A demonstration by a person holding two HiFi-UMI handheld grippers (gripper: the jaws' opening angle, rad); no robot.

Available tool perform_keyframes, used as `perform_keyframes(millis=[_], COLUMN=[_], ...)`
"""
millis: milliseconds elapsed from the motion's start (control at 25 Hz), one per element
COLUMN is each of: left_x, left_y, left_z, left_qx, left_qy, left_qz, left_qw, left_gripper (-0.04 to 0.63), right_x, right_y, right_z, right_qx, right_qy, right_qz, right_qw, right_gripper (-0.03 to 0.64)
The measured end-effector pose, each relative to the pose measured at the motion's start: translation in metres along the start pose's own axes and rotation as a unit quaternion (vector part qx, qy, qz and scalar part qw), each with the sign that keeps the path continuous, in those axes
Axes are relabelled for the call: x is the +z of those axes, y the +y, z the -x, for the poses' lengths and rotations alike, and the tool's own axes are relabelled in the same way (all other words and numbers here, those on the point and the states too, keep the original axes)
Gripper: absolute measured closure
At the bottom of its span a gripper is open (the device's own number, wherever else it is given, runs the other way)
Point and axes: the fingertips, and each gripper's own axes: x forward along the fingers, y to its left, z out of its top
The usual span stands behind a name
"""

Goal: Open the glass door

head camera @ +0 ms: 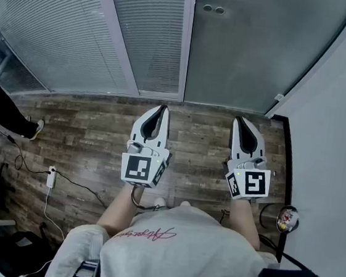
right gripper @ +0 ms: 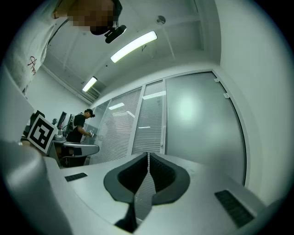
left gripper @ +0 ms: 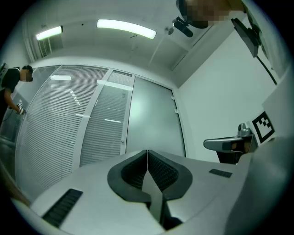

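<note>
The frosted glass door [head camera: 251, 50] stands shut ahead of me, with two round fittings [head camera: 213, 9] near its left edge. It also fills the middle of the left gripper view as the glass door [left gripper: 151, 121], and the right half of the right gripper view as the glass door [right gripper: 202, 124]. My left gripper [head camera: 162, 109] and right gripper [head camera: 239, 120] are held side by side over the wooden floor, short of the door and touching nothing. The left gripper [left gripper: 147, 152] has its jaws together and empty. So does the right gripper [right gripper: 148, 155].
Glass panels with blinds [head camera: 99, 27] run to the left of the door. A white wall [head camera: 336, 122] closes the right side. A person [head camera: 0, 106] stands at far left. A cable with a white adapter [head camera: 50, 177] lies on the wooden floor [head camera: 86, 137].
</note>
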Motion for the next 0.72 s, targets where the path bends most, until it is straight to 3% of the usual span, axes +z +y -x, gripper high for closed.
perform_keyframes(millis=[440, 720], left_x=[0.004, 0.001], left_y=[-0.006, -0.018], left_z=[-0.005, -0.013], left_qx=[-0.002, 0.004], left_qy=[-0.003, -0.009], left_qz=[-0.004, 0.002], left_qw=[1.0, 1.0], left_gripper=[0.578, 0.578], right_x=[-0.003, 0.006], right_y=[-0.007, -0.022], right_z=[0.003, 0.008], right_qx=[-0.01, -0.024], right_qy=[0.004, -0.023], right_qz=[-0.002, 0.02], right_qw=[1.0, 0.999], right_gripper=[0.595, 0.594])
